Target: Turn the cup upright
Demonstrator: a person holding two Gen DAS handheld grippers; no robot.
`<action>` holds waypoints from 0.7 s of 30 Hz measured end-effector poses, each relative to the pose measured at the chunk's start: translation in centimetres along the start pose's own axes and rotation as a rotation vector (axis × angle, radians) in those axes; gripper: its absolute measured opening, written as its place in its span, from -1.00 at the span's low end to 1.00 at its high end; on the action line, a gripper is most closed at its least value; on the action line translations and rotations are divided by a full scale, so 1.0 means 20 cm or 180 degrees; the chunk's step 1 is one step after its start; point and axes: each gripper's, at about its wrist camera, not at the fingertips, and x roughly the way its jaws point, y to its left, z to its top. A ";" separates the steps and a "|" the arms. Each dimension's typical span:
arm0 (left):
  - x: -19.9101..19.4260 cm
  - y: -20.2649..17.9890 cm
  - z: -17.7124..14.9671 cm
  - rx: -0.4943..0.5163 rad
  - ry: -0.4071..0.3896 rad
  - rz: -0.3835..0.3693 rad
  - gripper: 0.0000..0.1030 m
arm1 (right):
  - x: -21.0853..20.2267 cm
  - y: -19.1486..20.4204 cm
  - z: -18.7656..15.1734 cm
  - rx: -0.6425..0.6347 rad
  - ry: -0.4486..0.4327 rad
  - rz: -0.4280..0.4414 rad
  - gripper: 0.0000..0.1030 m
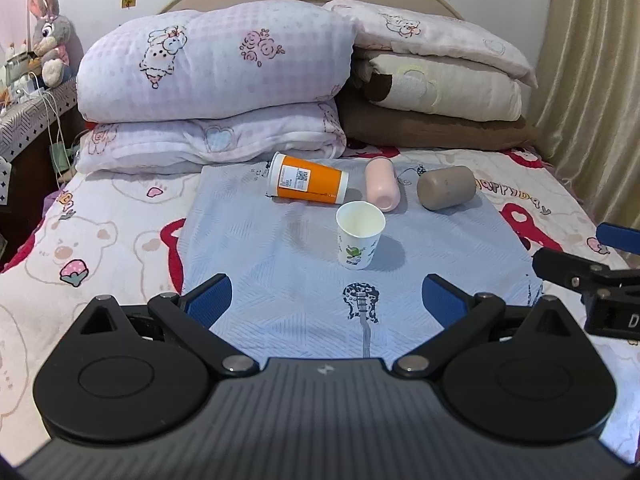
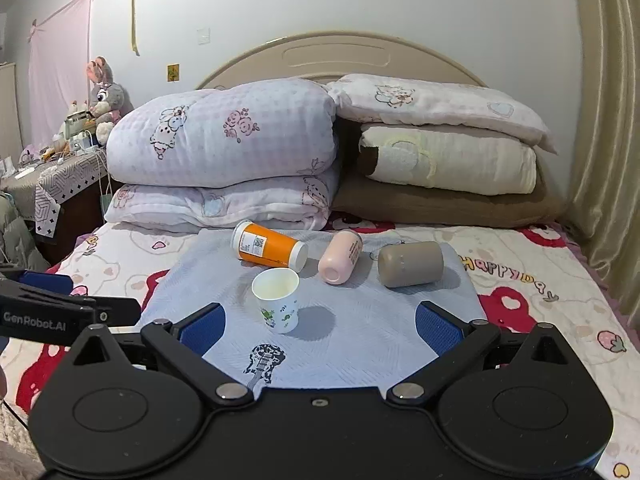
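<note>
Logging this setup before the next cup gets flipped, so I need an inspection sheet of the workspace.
Surface: pale blue cloth spread on the bed.
Job's things: white paper cup upright; orange cup, pink cup and grey-brown cup lying on their sides.
Clutter: nothing seen on the cloth.
Grippers: left gripper and right gripper both empty, jaws open.
Cables: white cables hanging at the bedside table.
Surroundings: folded quilts, plush rabbit, curtain.

Stacked folded quilts (image 2: pixel 224 152) and pillows (image 2: pixel 444 160) against a headboard (image 2: pixel 344 52), plush rabbit (image 2: pixel 105 94) on a cluttered side table (image 2: pixel 56 178), beige curtain (image 2: pixel 608 140)
</note>
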 end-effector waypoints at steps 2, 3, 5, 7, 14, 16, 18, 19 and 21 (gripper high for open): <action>0.00 0.00 -0.01 -0.0008 0.0010 0.0015 1.00 | 0.01 -0.01 0.00 0.0042 0.0069 0.0023 0.99; 0.00 0.00 -0.01 -0.0016 0.0012 0.0021 1.00 | 0.01 -0.01 0.01 0.0061 0.0092 0.0027 0.99; 0.01 0.00 -0.01 -0.0026 0.0024 0.0033 1.00 | 0.01 -0.01 0.01 0.0092 0.0116 0.0013 0.99; 0.01 0.00 -0.02 -0.0035 0.0054 0.0024 1.00 | 0.01 -0.01 0.01 0.0125 0.0133 0.0002 0.99; -0.01 0.01 -0.02 -0.0102 0.0076 0.0066 1.00 | -0.02 0.00 0.01 0.0093 0.0189 -0.0067 0.99; -0.02 0.01 -0.02 -0.0105 0.0096 0.0088 1.00 | -0.03 0.01 0.01 0.0073 0.0194 -0.0090 0.99; -0.02 0.01 -0.02 -0.0117 0.0133 0.0115 1.00 | -0.03 0.01 0.01 0.0059 0.0195 -0.0108 0.99; -0.02 0.01 -0.02 -0.0122 0.0135 0.0119 1.00 | -0.04 0.01 0.01 0.0052 0.0200 -0.0111 0.99; -0.02 0.02 -0.02 -0.0132 0.0145 0.0141 1.00 | -0.04 0.01 0.01 0.0048 0.0209 -0.0113 0.99</action>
